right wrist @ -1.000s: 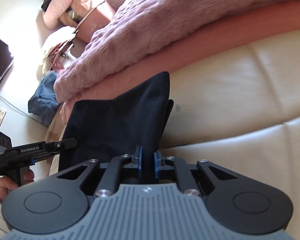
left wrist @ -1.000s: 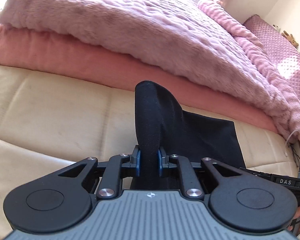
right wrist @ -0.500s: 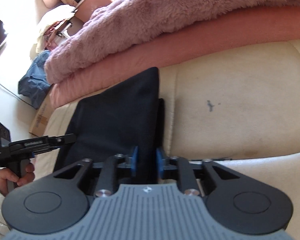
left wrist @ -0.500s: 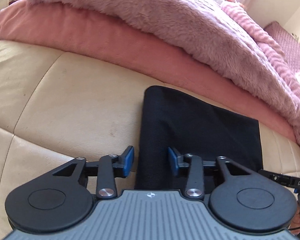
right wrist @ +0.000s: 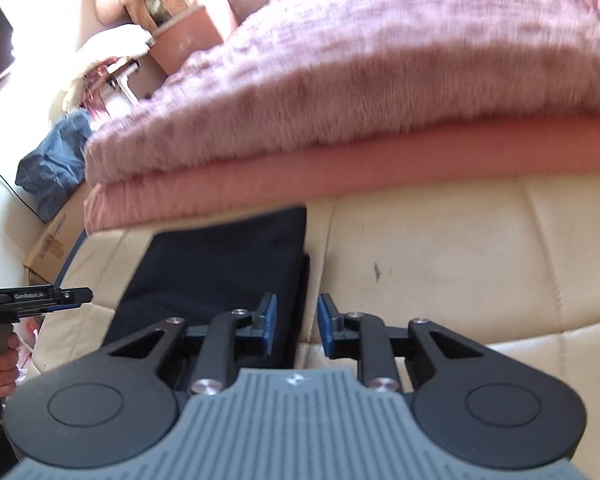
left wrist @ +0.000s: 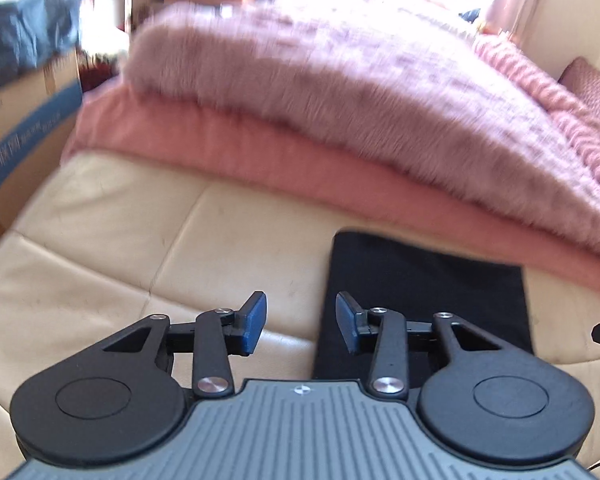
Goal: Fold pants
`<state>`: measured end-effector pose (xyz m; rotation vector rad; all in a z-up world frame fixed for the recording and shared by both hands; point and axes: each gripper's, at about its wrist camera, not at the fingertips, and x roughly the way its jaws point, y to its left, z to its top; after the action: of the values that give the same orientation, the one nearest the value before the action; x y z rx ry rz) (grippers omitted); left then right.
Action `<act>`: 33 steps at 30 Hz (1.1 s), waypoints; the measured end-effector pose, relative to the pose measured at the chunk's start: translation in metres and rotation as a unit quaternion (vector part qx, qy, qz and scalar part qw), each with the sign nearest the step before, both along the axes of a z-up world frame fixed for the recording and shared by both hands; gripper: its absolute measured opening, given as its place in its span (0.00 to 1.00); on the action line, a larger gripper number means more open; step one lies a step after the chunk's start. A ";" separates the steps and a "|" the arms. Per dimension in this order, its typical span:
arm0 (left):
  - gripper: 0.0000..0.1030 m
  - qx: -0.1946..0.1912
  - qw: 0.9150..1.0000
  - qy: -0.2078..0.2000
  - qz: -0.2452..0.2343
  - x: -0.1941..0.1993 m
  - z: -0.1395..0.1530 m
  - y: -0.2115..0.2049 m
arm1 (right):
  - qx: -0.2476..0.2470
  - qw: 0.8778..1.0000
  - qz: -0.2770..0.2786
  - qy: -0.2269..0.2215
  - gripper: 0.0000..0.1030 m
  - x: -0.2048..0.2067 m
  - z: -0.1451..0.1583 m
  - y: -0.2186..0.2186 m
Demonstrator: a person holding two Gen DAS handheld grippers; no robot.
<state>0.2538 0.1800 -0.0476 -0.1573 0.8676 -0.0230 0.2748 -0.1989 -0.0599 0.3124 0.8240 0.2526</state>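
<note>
The black pants (left wrist: 424, 292) lie folded into a flat rectangle on the cream leather surface (left wrist: 120, 248); they also show in the right wrist view (right wrist: 220, 268). My left gripper (left wrist: 301, 322) is open and empty, just above the near left edge of the pants. My right gripper (right wrist: 297, 322) is open and empty, above the near right edge of the pants. The left gripper's body (right wrist: 36, 298) shows at the left of the right wrist view, held in a hand.
A fluffy mauve blanket (left wrist: 340, 80) lies on a pink folded blanket (left wrist: 260, 160) right behind the pants. A cardboard box (left wrist: 24, 120) with dark blue cloth (left wrist: 24, 44) on it stands at the left. The cream surface extends to the right in the right wrist view (right wrist: 460, 264).
Both grippers let go of the pants and opened. The raised fold dropped flat onto the surface. Both grippers drew back and apart toward the outer edges.
</note>
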 end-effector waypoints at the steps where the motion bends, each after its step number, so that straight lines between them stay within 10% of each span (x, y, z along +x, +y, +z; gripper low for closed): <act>1: 0.45 0.015 1.000 -0.024 -0.003 -0.011 0.012 -0.008 | -0.008 1.000 0.001 -0.022 0.20 -0.011 0.013 0.002; 11: 0.70 0.111 0.980 -0.164 -0.011 -0.134 0.085 -0.088 | -0.077 0.982 0.027 -0.173 0.59 -0.146 0.095 0.032; 17: 0.87 0.138 0.978 -0.158 -0.015 -0.172 0.081 -0.122 | -0.098 0.980 0.033 -0.170 0.66 -0.203 0.089 0.045; 33: 0.87 0.123 0.990 -0.069 -0.015 -0.211 0.049 -0.139 | -0.127 0.985 0.041 -0.106 0.75 -0.236 0.054 0.061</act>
<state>0.0427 0.0407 0.0017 0.0878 0.7282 0.0440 0.0384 -0.1378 -0.0059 0.0119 0.6497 0.2493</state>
